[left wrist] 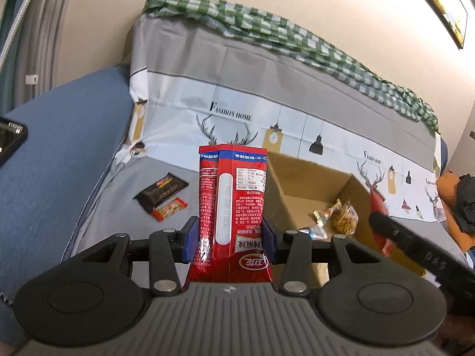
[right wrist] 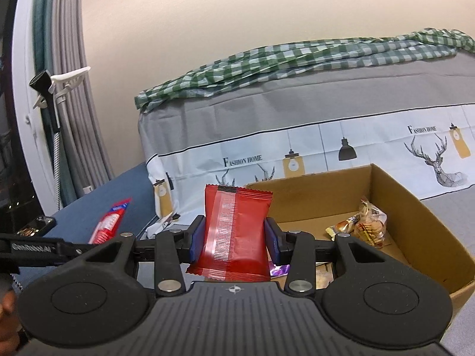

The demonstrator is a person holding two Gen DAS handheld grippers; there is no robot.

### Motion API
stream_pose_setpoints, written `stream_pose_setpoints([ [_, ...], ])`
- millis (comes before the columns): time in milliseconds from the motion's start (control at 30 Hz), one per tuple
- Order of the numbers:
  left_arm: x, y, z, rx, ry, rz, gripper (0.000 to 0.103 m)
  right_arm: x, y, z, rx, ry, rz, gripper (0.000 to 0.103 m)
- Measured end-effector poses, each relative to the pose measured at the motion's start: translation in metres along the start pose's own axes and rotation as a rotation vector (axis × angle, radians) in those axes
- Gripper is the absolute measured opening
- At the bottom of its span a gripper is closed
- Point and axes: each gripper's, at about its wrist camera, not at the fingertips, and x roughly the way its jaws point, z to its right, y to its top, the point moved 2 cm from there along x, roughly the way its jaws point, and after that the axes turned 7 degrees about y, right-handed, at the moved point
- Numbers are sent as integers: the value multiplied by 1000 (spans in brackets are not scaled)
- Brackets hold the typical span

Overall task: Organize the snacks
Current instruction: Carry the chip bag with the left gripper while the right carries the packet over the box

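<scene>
Surface: grey printed sofa cover (left wrist: 166, 195), blue armrest (left wrist: 59, 148) left
Left gripper (left wrist: 231, 238): clamped on tall red snack sachet (left wrist: 234, 207), upright, lifted off the cover
Right gripper (right wrist: 234, 241): clamped on red snack packet (right wrist: 237, 231), at the box's near-left rim
Cardboard box (right wrist: 415, 216): open top, few snacks (right wrist: 368, 225) at far side, floor mostly bare
Loose: black packet (left wrist: 161, 191), small orange packet (left wrist: 169, 209), touching, on open cover left of box

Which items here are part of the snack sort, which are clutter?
Job: red sachets in left gripper; red pack in right gripper; box; black pack; orange pack.
Clutter: checked cloth; phone.
</scene>
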Motion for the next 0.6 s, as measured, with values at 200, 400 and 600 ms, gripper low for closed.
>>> stream_pose_setpoints([
  [200, 4, 14, 18, 2, -16, 13, 49, 8, 1, 11, 31, -25, 3, 44],
  [400, 15, 21, 45, 28, -46, 15, 49, 14, 2, 20, 68, -43, 9, 44],
  [600, 34, 37, 85, 36, -96, 19, 49, 14, 5, 34, 110, -89, 35, 44],
])
